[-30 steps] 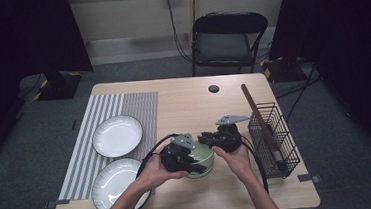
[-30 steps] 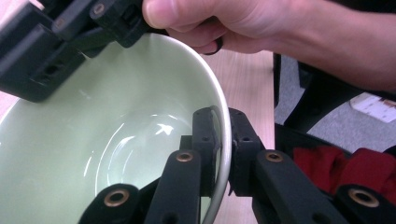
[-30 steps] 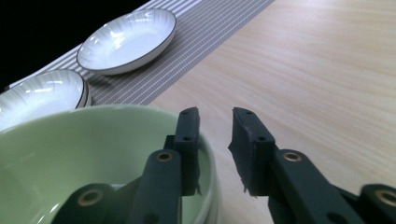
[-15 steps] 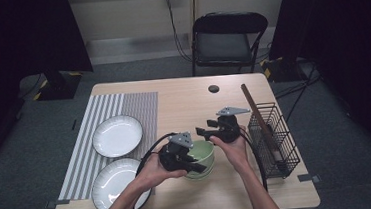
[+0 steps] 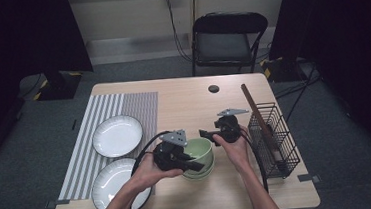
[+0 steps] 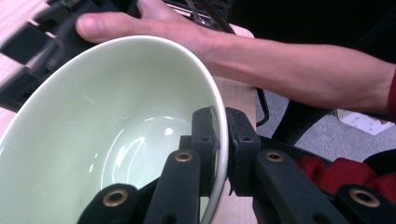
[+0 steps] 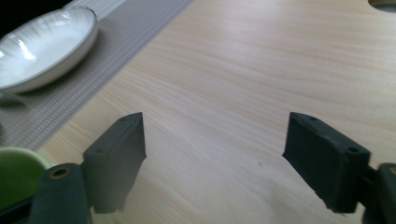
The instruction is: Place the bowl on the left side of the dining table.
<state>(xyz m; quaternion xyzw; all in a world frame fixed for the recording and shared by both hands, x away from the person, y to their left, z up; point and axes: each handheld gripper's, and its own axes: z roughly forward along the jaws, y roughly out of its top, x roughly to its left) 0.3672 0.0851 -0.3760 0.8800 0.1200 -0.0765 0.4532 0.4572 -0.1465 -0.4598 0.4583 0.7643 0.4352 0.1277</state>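
Note:
A pale green bowl [image 5: 200, 149] is tilted near the table's middle front, and it appears to rest in a second green bowl [image 5: 199, 172]. My left gripper [image 5: 189, 159] is shut on its near rim [image 6: 219, 140], one jaw inside and one outside. My right gripper [image 5: 204, 132] sits just behind and right of the bowl, a little apart from its rim. Its jaws have just been opening and stand wide with only bare wood between them [image 7: 217, 140]. In the left gripper view the right hand [image 6: 154, 28] lies past the bowl's far rim.
Two white plates [image 5: 117, 135] [image 5: 110, 184] lie on a striped mat [image 5: 123, 105] at the left. A black wire basket [image 5: 272, 139] with a wooden-handled tool [image 5: 254, 110] stands at the right edge. A small black disc [image 5: 214, 88] lies near the back edge. A chair [image 5: 228, 36] stands behind the table.
My right gripper has let go of the bowl, opened wide and drawn back from its rim. The left gripper has kept its hold on the bowl.

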